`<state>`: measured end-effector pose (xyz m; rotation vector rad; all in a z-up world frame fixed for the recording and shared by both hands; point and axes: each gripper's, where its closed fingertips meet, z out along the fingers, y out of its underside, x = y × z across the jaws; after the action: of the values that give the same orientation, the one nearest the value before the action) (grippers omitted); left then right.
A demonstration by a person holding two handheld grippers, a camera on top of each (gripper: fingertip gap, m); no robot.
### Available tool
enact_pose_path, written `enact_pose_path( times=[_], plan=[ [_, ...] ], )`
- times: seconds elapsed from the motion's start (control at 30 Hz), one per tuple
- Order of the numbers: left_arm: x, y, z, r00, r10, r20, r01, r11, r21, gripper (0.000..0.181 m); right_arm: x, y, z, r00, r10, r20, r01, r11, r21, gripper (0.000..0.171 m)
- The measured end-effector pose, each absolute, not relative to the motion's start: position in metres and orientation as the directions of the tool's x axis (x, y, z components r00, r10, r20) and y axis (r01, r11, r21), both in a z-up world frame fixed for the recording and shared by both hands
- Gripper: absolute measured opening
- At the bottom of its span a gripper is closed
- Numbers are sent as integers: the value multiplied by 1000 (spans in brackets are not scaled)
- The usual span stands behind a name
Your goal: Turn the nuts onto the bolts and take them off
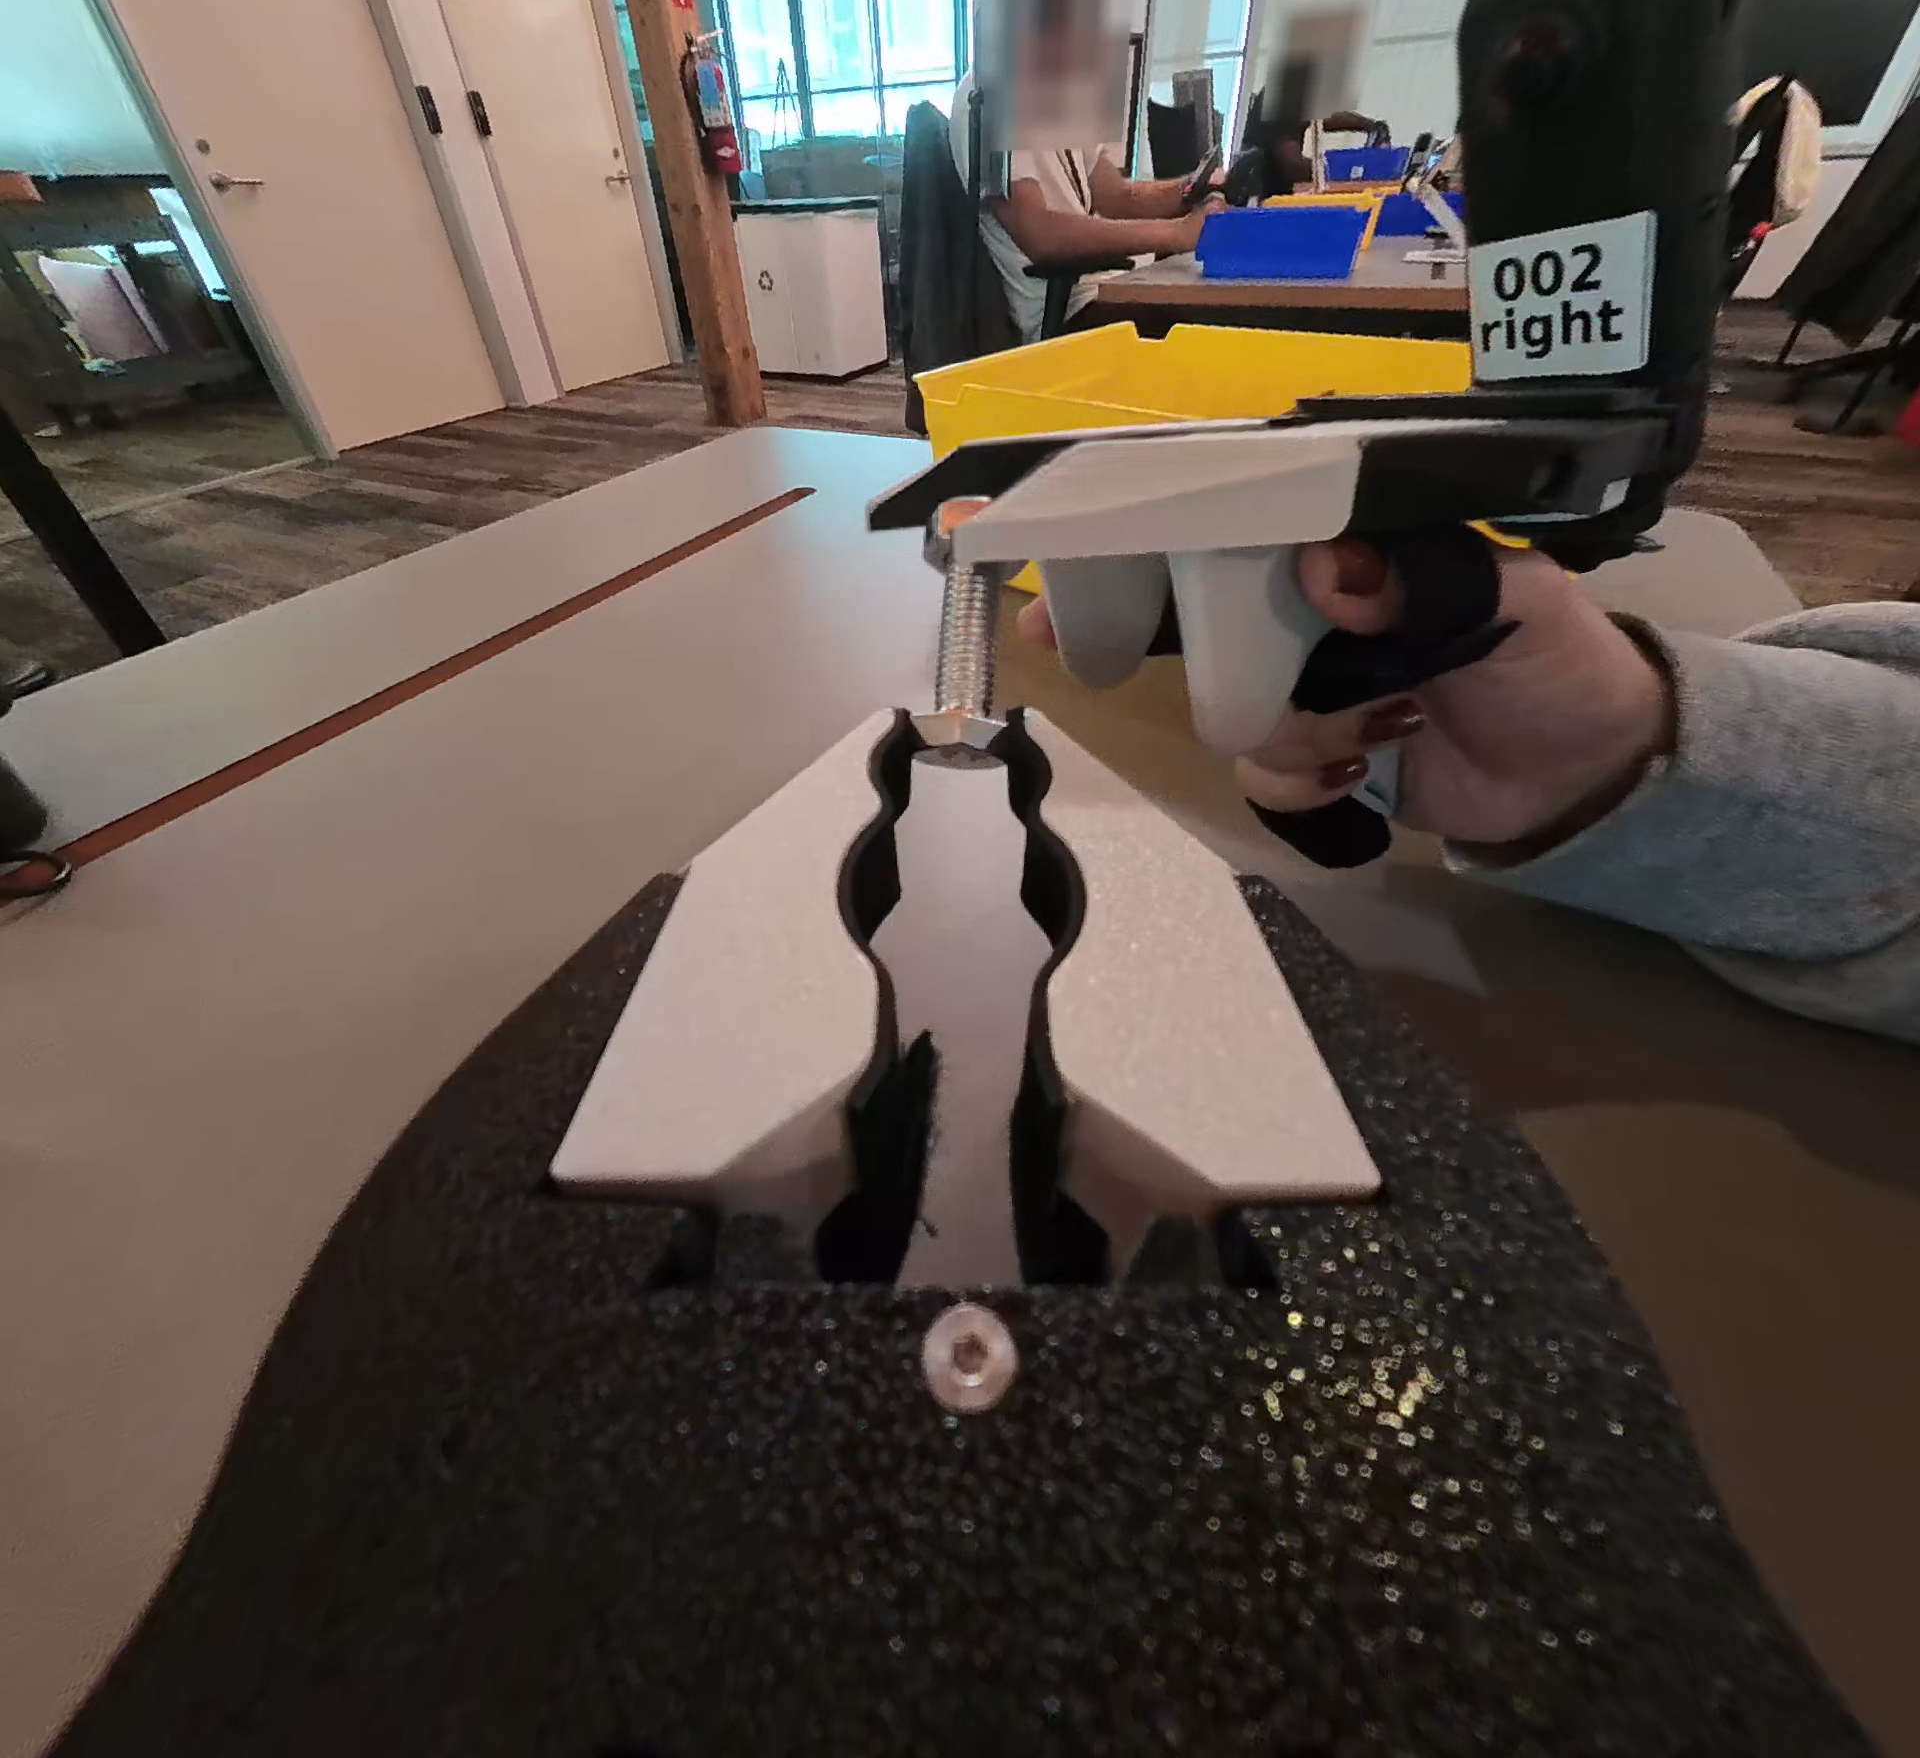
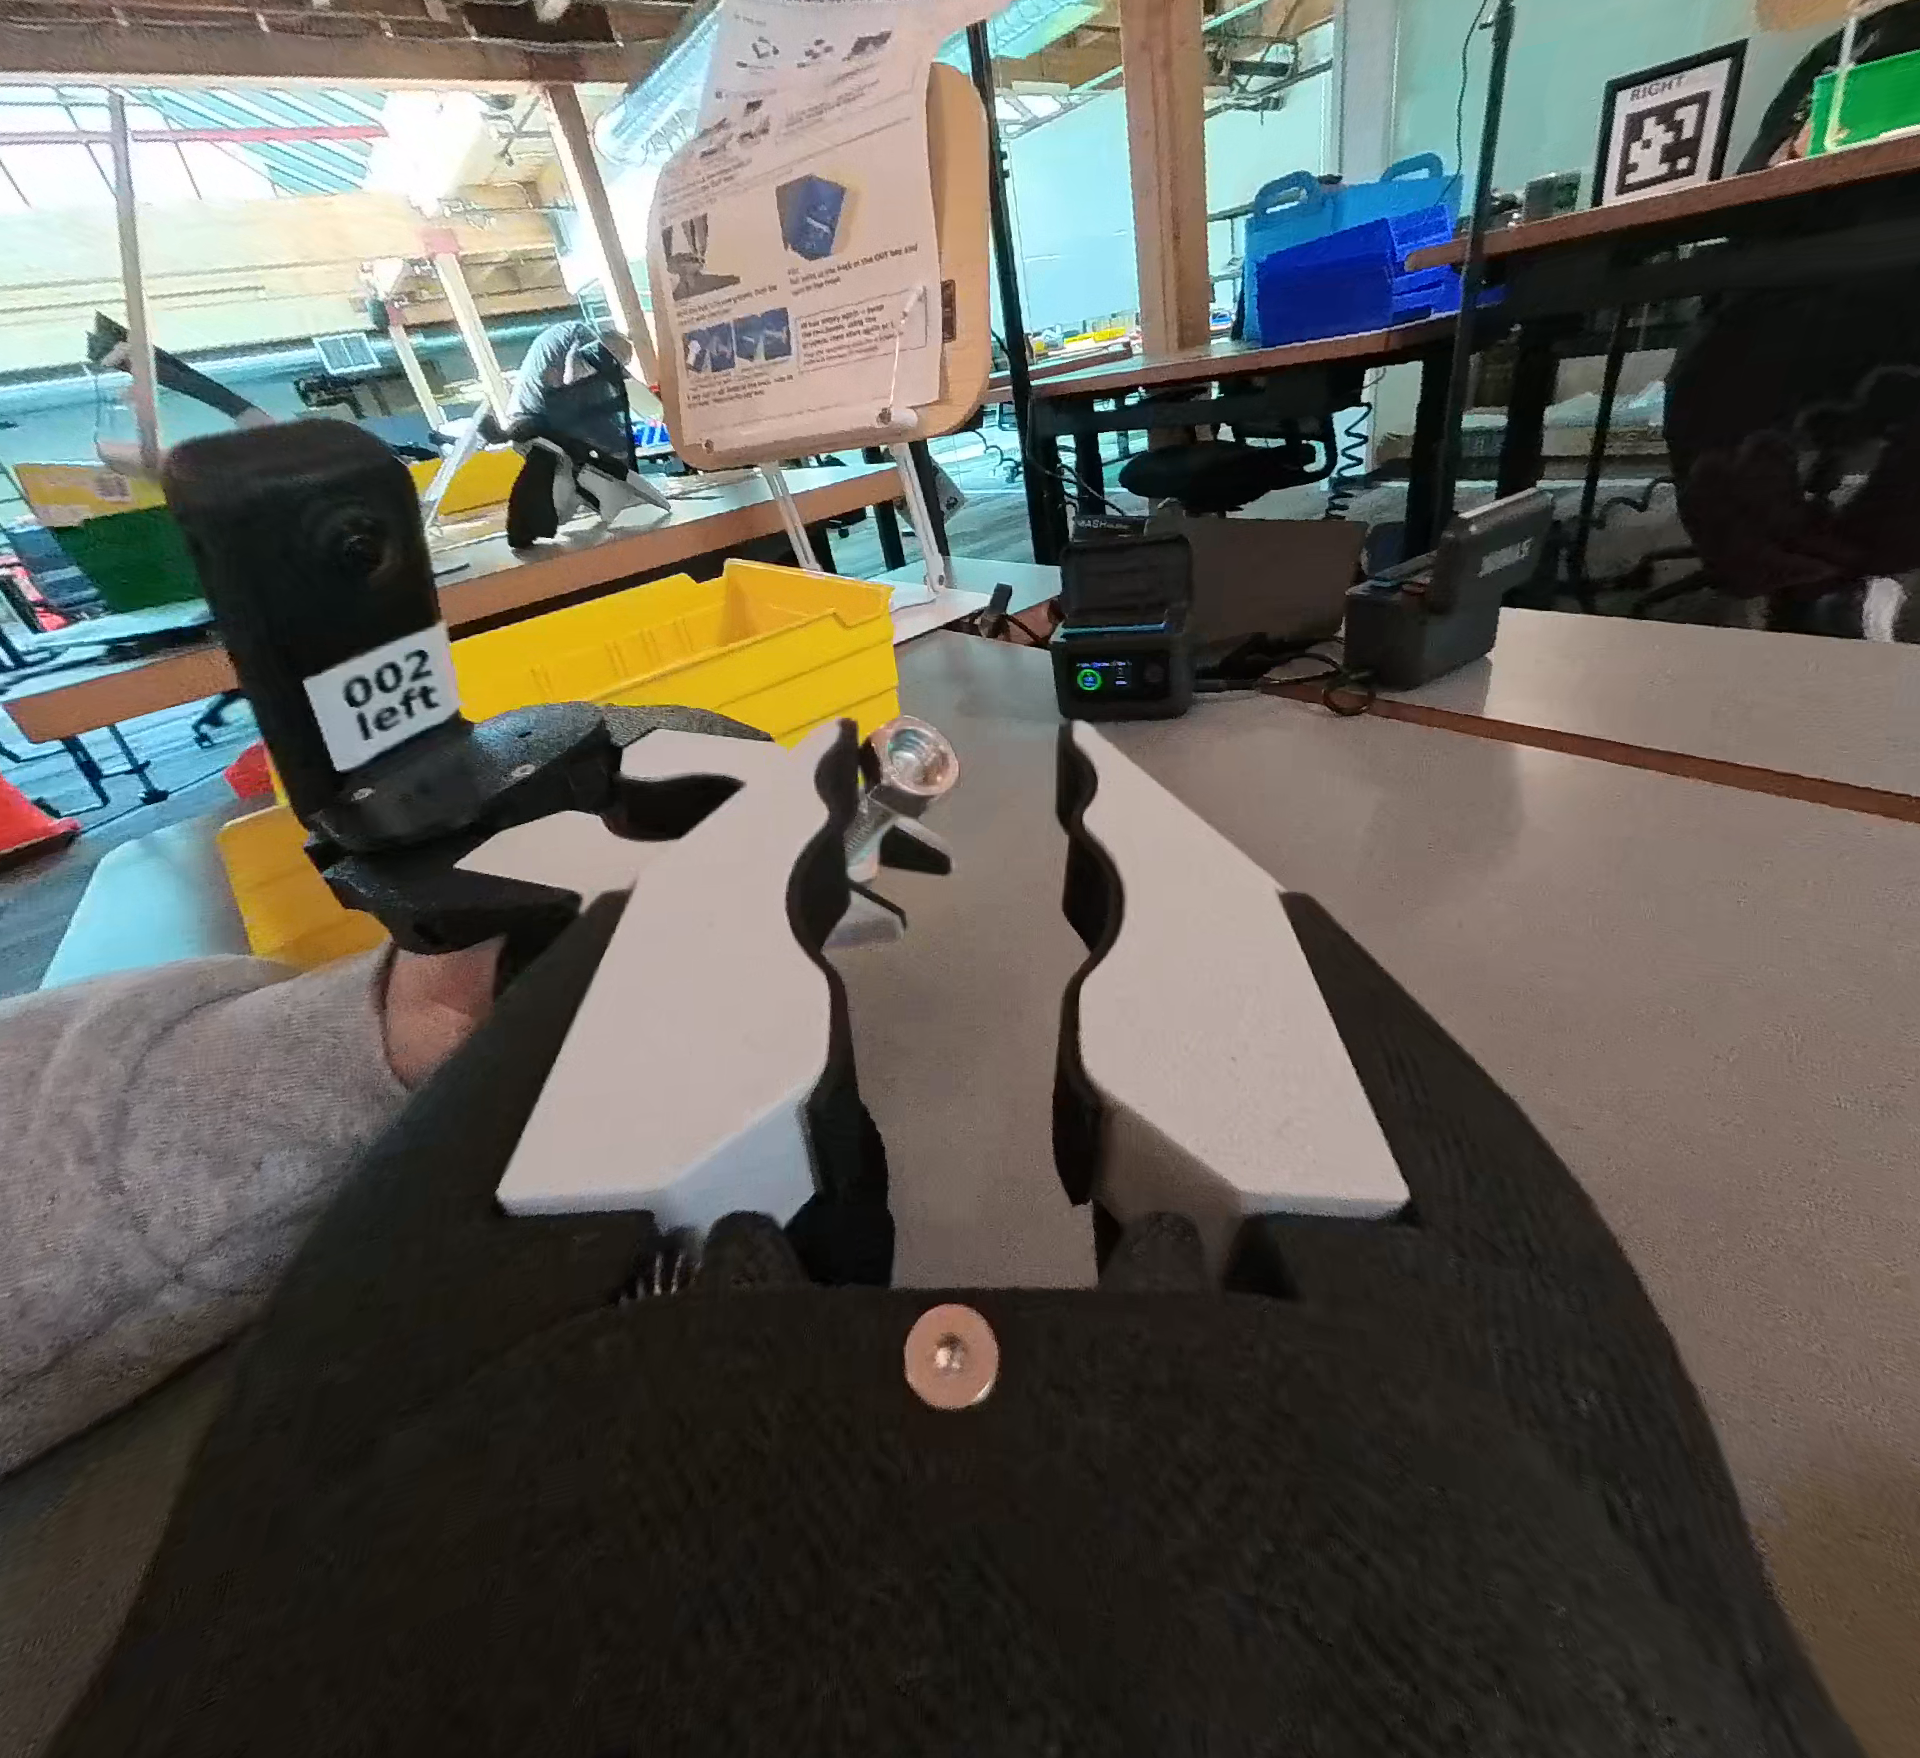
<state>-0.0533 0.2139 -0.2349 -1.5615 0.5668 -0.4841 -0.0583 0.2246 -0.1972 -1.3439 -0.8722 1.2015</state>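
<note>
My left gripper (image 1: pixel 958 732) is shut on the hex head of a silver bolt (image 1: pixel 966 638), which it holds upright above the grey table (image 1: pixel 416 877). A silver nut (image 1: pixel 951 526) sits at the top of the threaded shaft. My right gripper (image 2: pixel 956 752) is open, with its jaws level around the nut (image 2: pixel 914 760). The nut lies against the left finger (image 2: pixel 727 929) and is clear of the right one. The right gripper also shows from the side in the left wrist view (image 1: pixel 925 513), held by a hand. The left gripper shows in the right wrist view (image 2: pixel 883 877).
A yellow bin (image 1: pixel 1195 378) stands on the table just behind the bolt, and also shows in the right wrist view (image 2: pixel 707 659). A black charger box (image 2: pixel 1122 669) and cables lie at the back. An instruction sheet on a stand (image 2: pixel 821 233) rises behind the bin. People sit at other tables. My two grippers' fingertips are within a few centimetres of each other.
</note>
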Motion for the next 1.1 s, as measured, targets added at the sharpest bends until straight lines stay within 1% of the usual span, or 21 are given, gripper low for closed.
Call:
enact_pose_path(
  times=[0.03,0.17,0.2,0.23,0.33,0.4,0.47,0.53,0.57,0.6,0.67,0.73,0.77,0.83,0.9,0.97,1.0,1.03,1.07,1.1],
  plan=[
    [-52,213,-234,781,-623,-32,-63,-28,-998,16,-60,221,-196,198,961,-191,-139,-165,-976,34],
    [-48,211,-227,781,-621,-63,-60,26,-998,16,-65,211,-192,107,958,-267,-183,-245,-952,30],
    [-48,210,-224,782,-619,-69,-56,41,-998,16,-65,209,-189,76,951,-300,-206,-280,-938,27],
    [-48,209,-222,783,-619,-71,-50,51,-997,16,-64,208,-187,47,942,-331,-226,-313,-922,18],
    [-45,203,-217,740,-672,-28,5,47,-999,16,-64,201,-181,-44,940,-339,-239,-339,-910,16],
    [-39,192,-212,631,-774,53,86,2,-996,16,-60,188,-177,-135,955,-264,-226,-290,-930,17],
    [-33,175,-209,472,-869,150,157,-84,-984,16,-53,172,-171,-221,961,-168,-226,-218,-949,17],
    [-33,160,-205,318,-913,254,218,-190,-957,16,-38,163,-158,-297,948,-111,-291,-200,-936,17],
    [-36,156,-200,260,-921,289,260,-221,-940,16,-32,164,-154,-303,947,-109,-306,-205,-930,17],
    [-41,157,-195,256,-920,297,305,-215,-928,16,-28,168,-151,-284,953,-103,-324,-197,-925,17],
    [-51,166,-190,338,-902,270,341,-150,-928,16,-26,177,-151,-204,975,-92,-323,-156,-934,17],
    [-63,185,-197,537,-821,194,281,-42,-959,16,-29,183,-151,-83,995,-49,-287,-71,-955,18],
    [-67,191,-202,607,-780,152,233,-9,-972,16,-28,184,-145,-13,1000,-6,-272,-10,-962,17],
    [-74,199,-208,702,-708,76,141,34,-989,16,-12,193,-127,191,978,83,-230,127,-965,17],
    [-79,206,-213,769,-640,12,63,57,-996,16,21,206,-106,382,912,151,-144,221,-965,17],
    [-81,209,-217,802,-596,-42,-3,67,-998,16,71,230,-98,556,796,238,35,264,-964,17],
    [-82,210,-220,811,-579,-76,-43,70,-997,16,101,247,-104,622,736,269,161,217,-963,17],
    [-80,211,-222,815,-570,-106,-79,71,-994,16,132,262,-119,662,695,280,285,112,-952,18],
    [-78,212,-225,813,-568,-130,-110,69,-991,16,161,274,-142,683,678,272,393,-27,-919,18],
    [-75,212,-227,810,-566,-153,-137,71,-988,16,187,282,-168,694,673,255,480,-169,-861,17]
  ],
)
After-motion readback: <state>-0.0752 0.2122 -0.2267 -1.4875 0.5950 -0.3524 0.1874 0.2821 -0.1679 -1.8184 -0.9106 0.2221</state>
